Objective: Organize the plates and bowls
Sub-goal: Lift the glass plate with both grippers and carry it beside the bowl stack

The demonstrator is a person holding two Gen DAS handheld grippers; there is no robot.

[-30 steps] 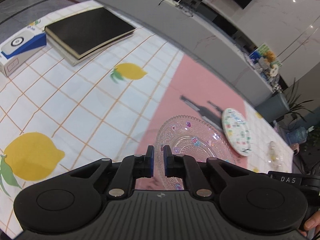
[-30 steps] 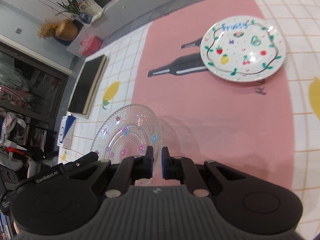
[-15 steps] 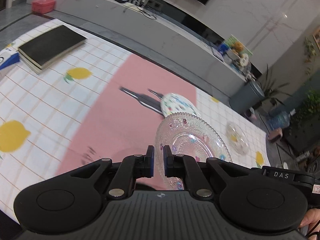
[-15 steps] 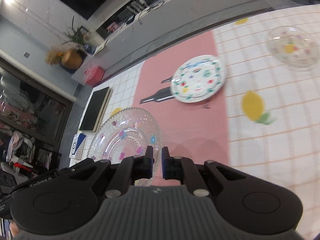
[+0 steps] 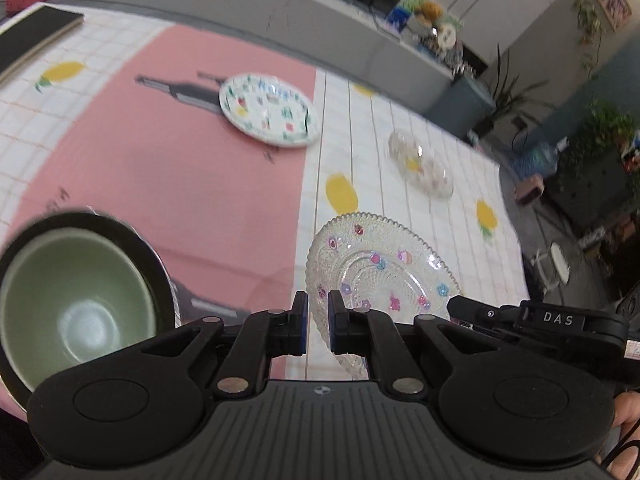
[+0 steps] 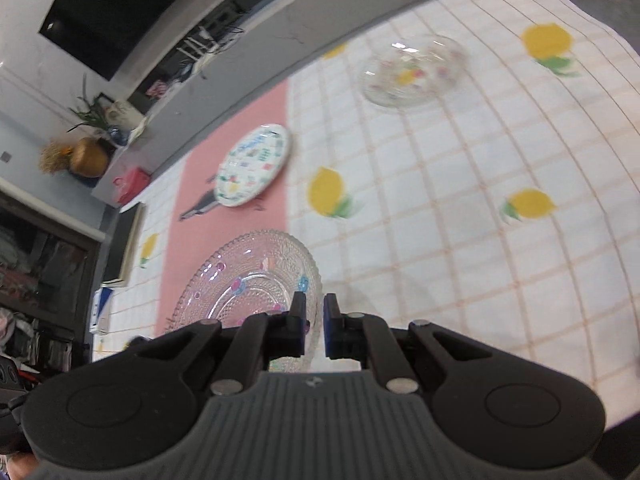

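Glass plate (image 5: 380, 272): clear, scalloped rim, coloured flower dots; held above the worktop (image 6: 460, 240) by opposite edges, at 6 o'clock in both wrist views.
Left tongs (image 5: 317, 322): nearly closed, pinching the plate's near rim between the blue pads.
Right tongs (image 6: 315, 326): nearly closed, pinching the plate's opposite rim.
Green bowl (image 5: 76, 308): pale green inside, dark rim; at 8 o'clock in the left view, on the pink cloth strip (image 5: 168, 168).
Fruit-print plate (image 5: 268, 110): white, flat on the pink strip at 12 o'clock, well apart from the held plate.
Small glass dish (image 6: 414, 70): clear, on the lemon-check cloth at 1 o'clock in the right view.
Black book (image 5: 28, 38): at 10 o'clock, worktop edge.
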